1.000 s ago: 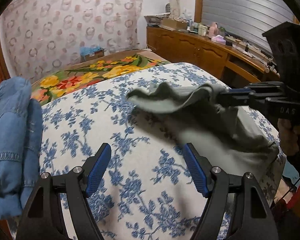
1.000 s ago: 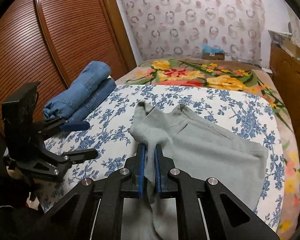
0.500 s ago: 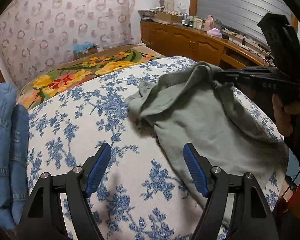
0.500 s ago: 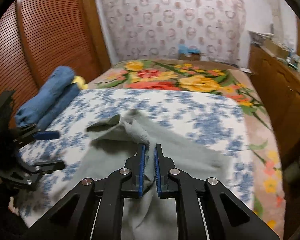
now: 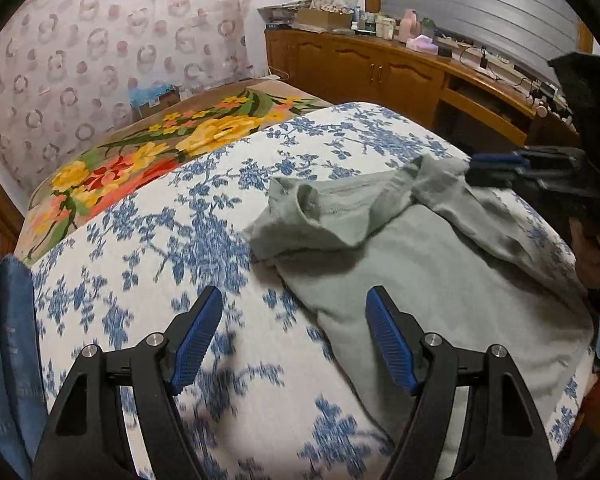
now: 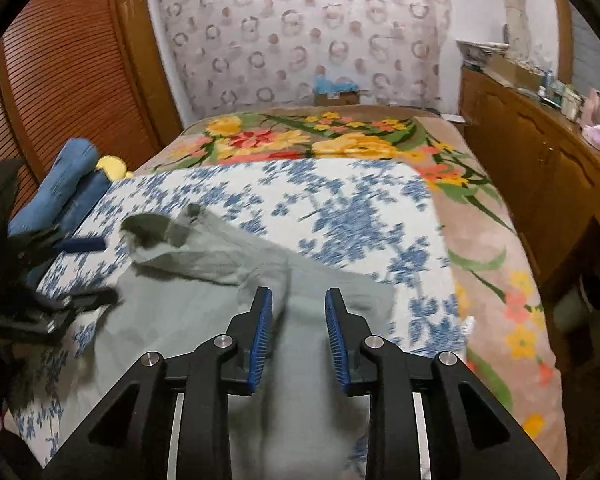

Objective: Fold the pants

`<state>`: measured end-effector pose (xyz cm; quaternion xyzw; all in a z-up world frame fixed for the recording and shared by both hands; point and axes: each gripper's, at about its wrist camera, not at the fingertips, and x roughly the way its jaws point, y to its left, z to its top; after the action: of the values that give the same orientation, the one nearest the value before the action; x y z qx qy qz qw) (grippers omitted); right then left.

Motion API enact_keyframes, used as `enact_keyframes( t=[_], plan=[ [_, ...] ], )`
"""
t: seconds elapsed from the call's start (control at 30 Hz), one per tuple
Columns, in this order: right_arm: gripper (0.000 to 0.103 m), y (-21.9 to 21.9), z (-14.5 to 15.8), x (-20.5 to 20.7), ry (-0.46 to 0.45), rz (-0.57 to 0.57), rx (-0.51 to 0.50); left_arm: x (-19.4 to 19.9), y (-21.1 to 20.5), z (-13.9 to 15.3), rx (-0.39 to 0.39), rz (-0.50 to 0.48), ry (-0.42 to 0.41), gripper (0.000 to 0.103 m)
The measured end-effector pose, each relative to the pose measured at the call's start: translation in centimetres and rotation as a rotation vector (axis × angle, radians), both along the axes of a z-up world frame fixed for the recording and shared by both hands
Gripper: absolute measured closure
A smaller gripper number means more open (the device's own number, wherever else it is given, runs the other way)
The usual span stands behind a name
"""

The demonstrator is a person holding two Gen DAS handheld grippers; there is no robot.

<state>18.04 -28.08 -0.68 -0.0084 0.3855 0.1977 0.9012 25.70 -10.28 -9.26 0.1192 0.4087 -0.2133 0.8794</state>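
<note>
Grey-green pants (image 5: 428, 256) lie rumpled on the blue-flowered bedspread (image 5: 204, 216), with the waistband bunched toward the middle of the bed. They also show in the right wrist view (image 6: 204, 292). My left gripper (image 5: 296, 332) is open and empty, low over the bedspread at the pants' left edge. My right gripper (image 6: 298, 320) is open just above the pants, with cloth lying beneath and between its blue pads. It appears in the left wrist view (image 5: 496, 164) at the pants' far right edge.
Rolled blue jeans (image 6: 56, 196) lie at the bed's left side beside a wooden slatted wardrobe (image 6: 52, 68). A flowered blanket (image 6: 320, 140) covers the bed's far end. A wooden cabinet (image 5: 384, 68) with clutter on top runs along the right.
My right gripper has opened and let go of the pants, which dropped onto the bed. Both grippers have shifted right; the left stays open.
</note>
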Motion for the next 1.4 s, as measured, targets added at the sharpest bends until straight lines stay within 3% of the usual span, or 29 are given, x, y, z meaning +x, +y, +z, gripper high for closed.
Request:
enact_keyframes(
  t=[0.33, 0.5, 0.6, 0.83, 1.03, 1.2, 1.27, 1.33, 1.4],
  plan=[
    [0.069, 0.8, -0.9, 0.9, 0.026, 0.067, 0.002, 4.7, 0.0, -0.4, 0.048, 0.049, -0.01, 0.028],
    [0.068, 1.6, -1.8, 1.6, 0.044, 0.063, -0.062, 5.9, 0.7, -0.9, 0.035, 0.098, -0.013, 0.028],
    [0.068, 0.8, -2.6, 2.6, 0.037, -0.037, -0.148, 5.9, 1.1, -1.2, 0.011, 0.1, -0.003, 0.028],
    [0.068, -0.6, -1.8, 2.8, 0.014, -0.111, -0.127, 5.6, 1.1, -1.1, -0.018, 0.07, 0.001, 0.028],
    [0.068, 2.1, -1.5, 1.9, 0.004, -0.007, -0.083, 4.7, 1.1, -0.1, -0.056, 0.041, -0.009, 0.028],
    [0.068, 3.8, -2.9, 2.2, 0.019, 0.02, -0.172, 3.6, 0.8, 0.9, -0.074, 0.006, -0.024, 0.028],
    [0.077, 3.7, -3.5, 2.7, 0.019, 0.005, -0.211, 3.4, 0.7, 1.0, -0.074, -0.004, -0.03, 0.028],
    [0.098, 3.3, -3.3, 2.8, 0.007, -0.003, -0.221, 3.2, 0.5, 1.1, -0.073, -0.011, -0.031, 0.028],
    [0.099, 2.4, -2.9, 2.7, -0.011, -0.03, -0.213, 3.2, 0.4, 0.9, -0.071, -0.015, -0.03, 0.028]
  ],
)
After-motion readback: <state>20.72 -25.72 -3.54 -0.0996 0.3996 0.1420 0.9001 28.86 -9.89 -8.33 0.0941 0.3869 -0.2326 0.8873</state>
